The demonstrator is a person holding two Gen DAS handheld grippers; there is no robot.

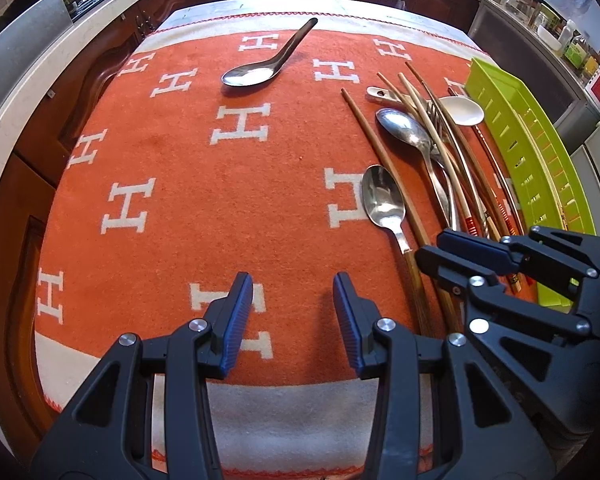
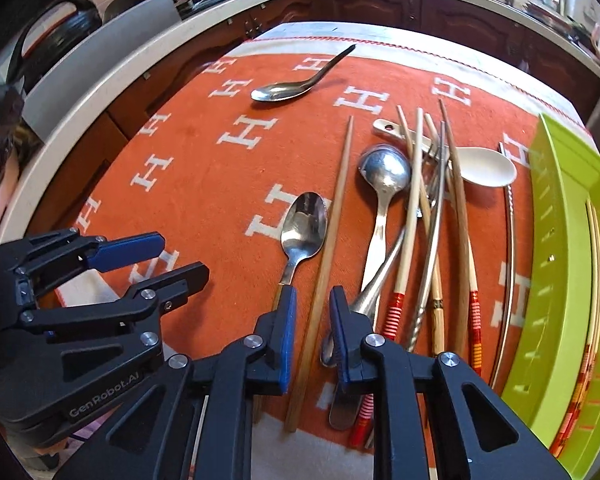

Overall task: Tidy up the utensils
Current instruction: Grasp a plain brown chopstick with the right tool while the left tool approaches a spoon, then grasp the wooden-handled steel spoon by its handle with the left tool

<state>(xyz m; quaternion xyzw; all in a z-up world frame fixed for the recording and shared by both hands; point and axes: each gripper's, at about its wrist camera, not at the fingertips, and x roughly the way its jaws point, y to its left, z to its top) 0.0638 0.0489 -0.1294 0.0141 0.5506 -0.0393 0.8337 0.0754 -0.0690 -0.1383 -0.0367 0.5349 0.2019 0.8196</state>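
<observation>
The lone wooden chopstick point(image 2: 332, 236) lies left of the green tray point(image 2: 556, 280), running lengthwise straight between your right gripper point(image 2: 312, 320) jaws, parted, not yet gripping. Your left gripper point(image 1: 293, 312), farther left, hangs open, empty.

Bright daylight falls from the far side, glaring white on the orange woollen cloth point(image 1: 180, 168) and glinting off the steel spoons point(image 2: 304, 224); fisheye edges bend and blur.
</observation>
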